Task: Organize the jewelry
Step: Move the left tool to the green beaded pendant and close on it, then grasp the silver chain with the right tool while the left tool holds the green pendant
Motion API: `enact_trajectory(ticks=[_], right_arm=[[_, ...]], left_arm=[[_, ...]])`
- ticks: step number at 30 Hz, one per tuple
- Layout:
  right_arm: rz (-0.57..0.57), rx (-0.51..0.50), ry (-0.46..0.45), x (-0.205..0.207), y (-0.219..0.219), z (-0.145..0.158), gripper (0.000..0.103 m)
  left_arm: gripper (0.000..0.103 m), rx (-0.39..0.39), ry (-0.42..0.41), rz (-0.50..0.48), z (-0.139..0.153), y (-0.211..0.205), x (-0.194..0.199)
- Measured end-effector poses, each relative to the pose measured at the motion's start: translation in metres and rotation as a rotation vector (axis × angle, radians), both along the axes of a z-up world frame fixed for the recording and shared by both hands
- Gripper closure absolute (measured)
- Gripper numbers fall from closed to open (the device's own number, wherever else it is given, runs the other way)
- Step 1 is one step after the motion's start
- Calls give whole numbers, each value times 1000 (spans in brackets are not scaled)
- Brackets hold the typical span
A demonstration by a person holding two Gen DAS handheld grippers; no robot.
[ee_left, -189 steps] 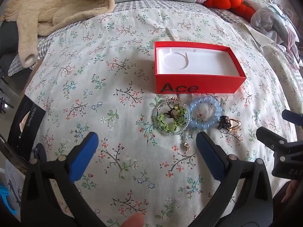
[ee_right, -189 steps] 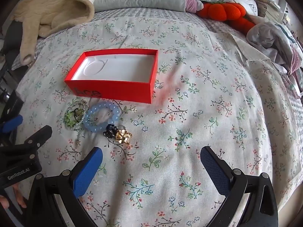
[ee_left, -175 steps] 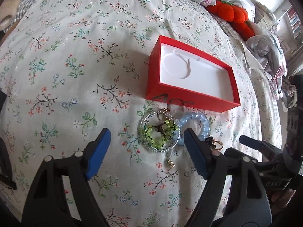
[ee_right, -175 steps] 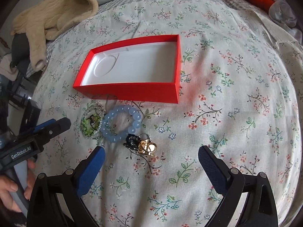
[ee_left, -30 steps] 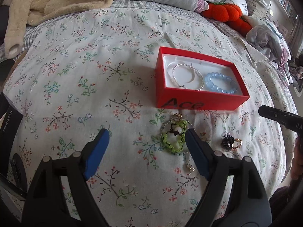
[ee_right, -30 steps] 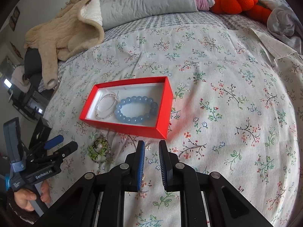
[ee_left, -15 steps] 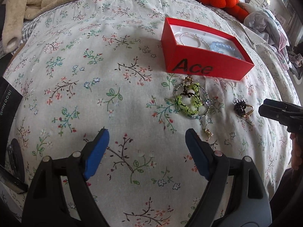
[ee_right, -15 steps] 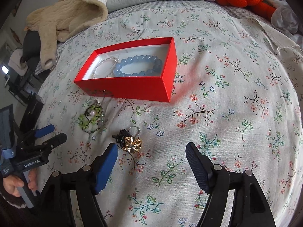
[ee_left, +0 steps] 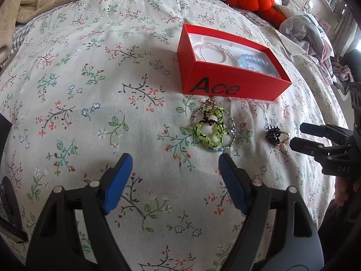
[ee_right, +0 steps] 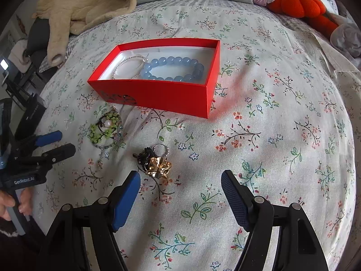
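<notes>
Both bracelets have gone from the bedspread into the red box [ee_right: 158,94] since the first frames — the blue bead bracelet [ee_right: 172,68] and the thin silver bead bracelet [ee_right: 128,66] now lie side by side on its white liner. Left out on the floral bedspread [ee_right: 282,146] are the green beaded hoop charm [ee_left: 213,131], just in front of the box's "Ace" side, and a small cluster beside it: a black flower piece [ee_right: 144,154] touching a gold flower ring [ee_right: 159,167].

Right gripper [ee_right: 180,180] sits low over the bed with its blue-padded fingers [ee_right: 126,194] spread wide, holding nothing — the gold ring is just ahead of its left finger. Left gripper [ee_left: 174,171] is wide open and empty too, near the green charm. An orange plush pumpkin [ee_right: 295,2] sits near the pillows.
</notes>
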State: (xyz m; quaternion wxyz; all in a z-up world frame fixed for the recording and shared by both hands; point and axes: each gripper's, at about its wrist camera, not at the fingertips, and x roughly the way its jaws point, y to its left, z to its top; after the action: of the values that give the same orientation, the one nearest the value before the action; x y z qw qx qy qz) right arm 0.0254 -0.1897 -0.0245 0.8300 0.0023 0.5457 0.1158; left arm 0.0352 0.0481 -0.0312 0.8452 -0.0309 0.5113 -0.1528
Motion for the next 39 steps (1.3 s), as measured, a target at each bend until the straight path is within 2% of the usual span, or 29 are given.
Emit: enact_trajectory(ticks=[3, 7, 12, 15, 21, 26, 39], right_arm=[[-12, -3, 2, 2, -2, 1, 28], [-32, 6, 15, 4, -5, 1, 28], [-47, 11, 19, 6, -9, 2, 28], [-56, 16, 19, 6, -12, 3, 28], [-64, 30, 16, 7, -15, 9, 28], [-70, 29, 14, 10, -14, 10, 28], [-82, 37, -13, 21, -14, 19, 28]], left_arm=[[40, -29, -20, -43, 4, -9, 3], [60, -40, -42, -122, 8, -25, 6], [63, -14, -54, -164, 7, -41, 12], [64, -2, -43, -167, 4, -47, 19], [75, 27, -20, -147, -5, -56, 30], [99, 34, 3, -81, -9, -55, 37], [100, -99, -79, -44, 38, -34, 25]])
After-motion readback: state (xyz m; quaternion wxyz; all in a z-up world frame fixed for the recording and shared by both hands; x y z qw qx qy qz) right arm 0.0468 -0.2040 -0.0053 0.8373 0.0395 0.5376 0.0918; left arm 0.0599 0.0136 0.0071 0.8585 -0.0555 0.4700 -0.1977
